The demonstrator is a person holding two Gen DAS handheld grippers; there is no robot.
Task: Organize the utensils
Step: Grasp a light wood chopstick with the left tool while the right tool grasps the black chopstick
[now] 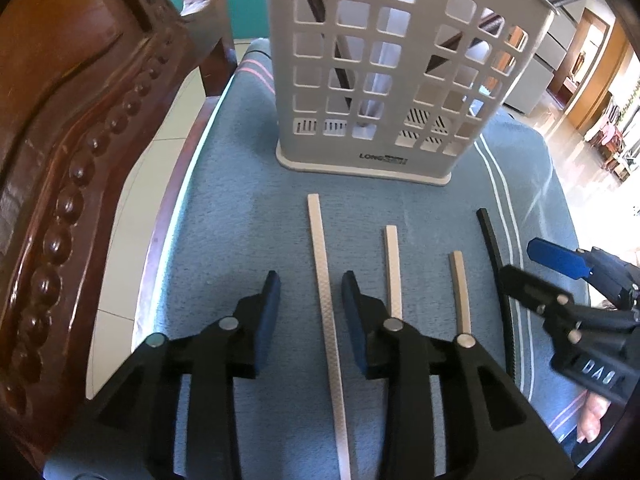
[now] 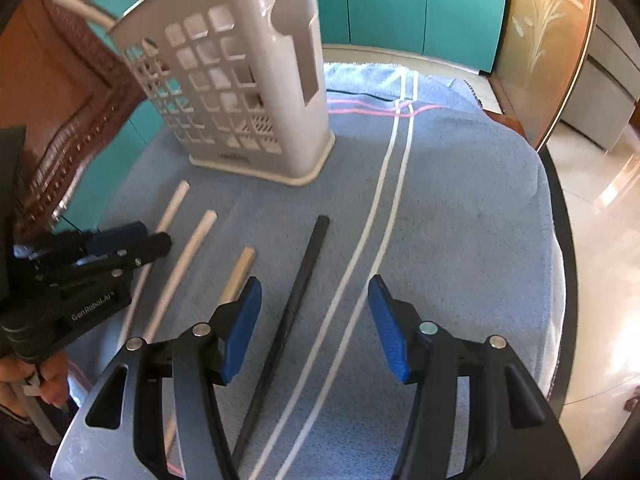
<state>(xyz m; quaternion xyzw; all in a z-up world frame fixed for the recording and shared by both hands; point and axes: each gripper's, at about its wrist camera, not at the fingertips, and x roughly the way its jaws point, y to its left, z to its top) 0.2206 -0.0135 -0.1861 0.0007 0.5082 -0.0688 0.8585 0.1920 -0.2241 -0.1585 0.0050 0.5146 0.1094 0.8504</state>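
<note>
A blue towel (image 1: pixel 240 208) with white stripes covers the table; carved wooden chair (image 1: pixel 68 128) left, teal cabinets (image 2: pixel 404 4) far.

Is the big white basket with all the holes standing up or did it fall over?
Standing up. The white basket sits flat on its base on the blue towel, its walls rising straight, beyond the four chopsticks lying on the towel.

Four chopsticks (image 1: pixel 326 300), three pale and one black (image 2: pixel 288 312), lie parallel before the upright grey holder (image 1: pixel 396 68).

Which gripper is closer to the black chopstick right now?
Right. The black chopstick lies between the right gripper's open fingers; the left gripper sits over the white sticks, further away.
</note>
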